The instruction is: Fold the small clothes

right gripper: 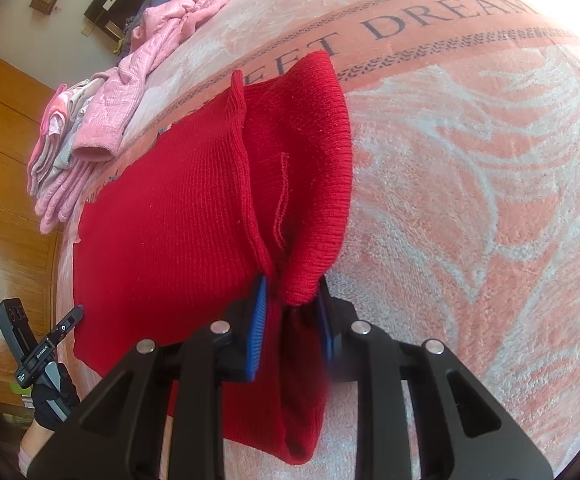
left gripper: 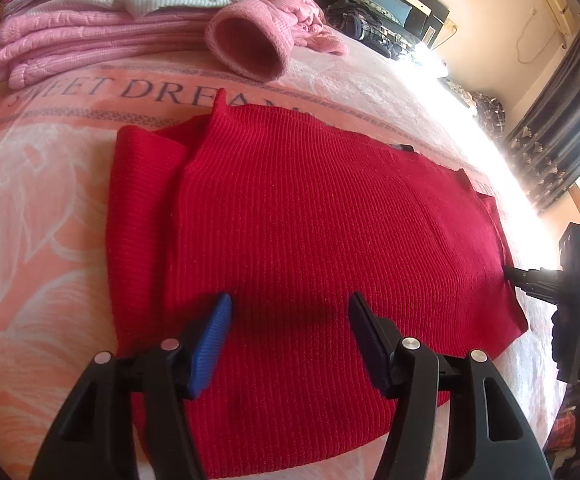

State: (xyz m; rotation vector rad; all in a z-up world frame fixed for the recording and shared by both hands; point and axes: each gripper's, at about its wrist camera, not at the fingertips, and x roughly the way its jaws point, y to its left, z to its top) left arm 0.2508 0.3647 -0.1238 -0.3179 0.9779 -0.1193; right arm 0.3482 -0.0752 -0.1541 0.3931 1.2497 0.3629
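Right gripper (right gripper: 292,312) pinching red sweater (right gripper: 161,224), left gripper (left gripper: 290,320) spread

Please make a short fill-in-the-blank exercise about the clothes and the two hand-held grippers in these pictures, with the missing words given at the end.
1. The knitted sweater lying on the blanket is ____ in colour.
2. The left hand-held gripper is ____, holding nothing.
3. The right hand-held gripper is shut on the sweater's ____.
4. The folded clothes stacked beyond the sweater are mostly ____.

Missing words: red; open; sleeve; pink
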